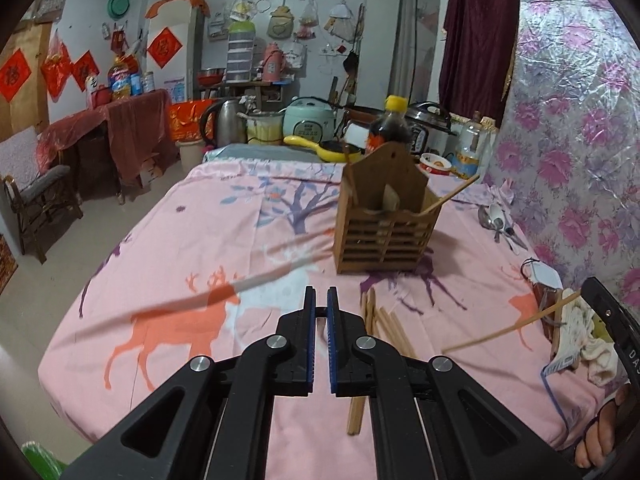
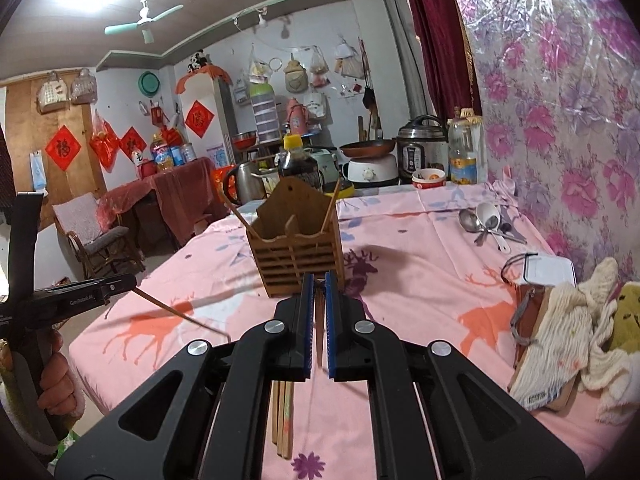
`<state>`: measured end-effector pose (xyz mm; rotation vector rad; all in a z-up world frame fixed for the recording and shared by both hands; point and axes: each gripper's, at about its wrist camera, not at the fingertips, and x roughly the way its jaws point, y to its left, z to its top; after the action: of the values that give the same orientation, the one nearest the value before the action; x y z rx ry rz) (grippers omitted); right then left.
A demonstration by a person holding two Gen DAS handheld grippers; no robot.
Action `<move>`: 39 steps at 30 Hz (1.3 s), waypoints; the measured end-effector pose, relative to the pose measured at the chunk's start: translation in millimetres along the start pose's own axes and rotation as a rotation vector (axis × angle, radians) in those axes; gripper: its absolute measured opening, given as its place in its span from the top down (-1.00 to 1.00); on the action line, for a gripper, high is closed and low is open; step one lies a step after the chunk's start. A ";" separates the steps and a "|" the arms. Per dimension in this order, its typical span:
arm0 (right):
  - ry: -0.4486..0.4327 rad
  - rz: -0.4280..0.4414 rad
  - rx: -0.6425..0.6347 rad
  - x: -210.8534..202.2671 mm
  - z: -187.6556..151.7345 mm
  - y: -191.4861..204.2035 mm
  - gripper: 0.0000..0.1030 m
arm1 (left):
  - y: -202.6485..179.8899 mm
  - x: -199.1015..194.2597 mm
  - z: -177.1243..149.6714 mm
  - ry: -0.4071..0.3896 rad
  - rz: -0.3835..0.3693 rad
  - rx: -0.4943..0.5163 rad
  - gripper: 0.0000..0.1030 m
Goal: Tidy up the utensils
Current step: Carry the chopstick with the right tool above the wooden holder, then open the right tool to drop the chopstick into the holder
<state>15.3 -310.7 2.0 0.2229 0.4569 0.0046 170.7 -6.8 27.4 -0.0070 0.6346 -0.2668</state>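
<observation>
A slatted wooden utensil holder stands mid-table on the pink deer-print cloth, with a few chopsticks leaning out of it. Loose chopsticks lie on the cloth under both grippers. My left gripper hangs above the cloth in front of the holder. The right wrist view shows it shut on one chopstick that sticks out sideways. My right gripper is also raised. The left wrist view shows it shut on a chopstick. Metal and white spoons lie far right.
A dark sauce bottle, a kettle, rice cookers and a bowl crowd the table's far end. A floral plastic sheet walls the right side. A white pouch and knitted cloth lie near right. A chair stands off the left edge.
</observation>
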 end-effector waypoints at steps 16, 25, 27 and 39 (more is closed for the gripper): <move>-0.053 0.048 -0.026 36.7 73.2 17.6 0.88 | -36.9 19.8 104.6 -0.086 -0.107 0.035 0.89; -0.175 0.052 -0.072 62.8 142.9 26.8 0.88 | -57.0 20.4 194.4 -0.249 -0.130 0.031 0.89; -0.184 0.049 -0.074 73.0 151.2 29.5 0.88 | -58.8 29.4 205.7 -0.260 -0.132 0.022 0.89; -0.066 0.019 -0.047 163.1 135.9 17.4 0.88 | -38.4 128.3 200.8 -0.175 -0.076 -0.022 0.89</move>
<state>222.0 -313.8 53.1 0.1809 0.3882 0.0267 378.2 -90.8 117.7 -0.0751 0.4637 -0.3293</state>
